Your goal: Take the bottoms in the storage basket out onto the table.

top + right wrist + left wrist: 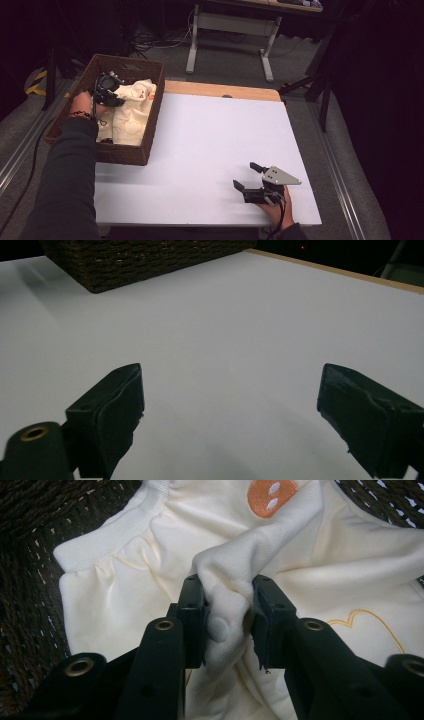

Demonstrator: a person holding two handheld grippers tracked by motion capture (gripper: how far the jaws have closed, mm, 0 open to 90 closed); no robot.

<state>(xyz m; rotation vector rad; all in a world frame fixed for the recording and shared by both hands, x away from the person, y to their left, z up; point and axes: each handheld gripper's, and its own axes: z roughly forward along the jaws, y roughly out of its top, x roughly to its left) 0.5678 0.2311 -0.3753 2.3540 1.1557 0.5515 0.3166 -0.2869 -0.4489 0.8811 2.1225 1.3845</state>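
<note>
A cream garment (pixel 131 111) with orange embroidery lies in a brown wicker basket (pixel 152 112) at the table's left edge. My left gripper (pixel 111 92) reaches down into the basket. In the left gripper view its jaws pinch a raised fold of the cream garment (pixel 225 605), a snap button showing between the pads, so the left gripper (pixel 227 615) is shut on the cloth. My right gripper (pixel 247 176) rests low over the white table top near the front right, jaws wide apart. Nothing lies between the jaws of the right gripper (pixel 230 405).
The white table top (pixel 215 145) has a wooden strip along its far edge. The basket's dark woven wall (pixel 145 260) stands ahead of the right gripper. Behind the table are a desk's metal legs (pixel 192 45) and cables on the floor.
</note>
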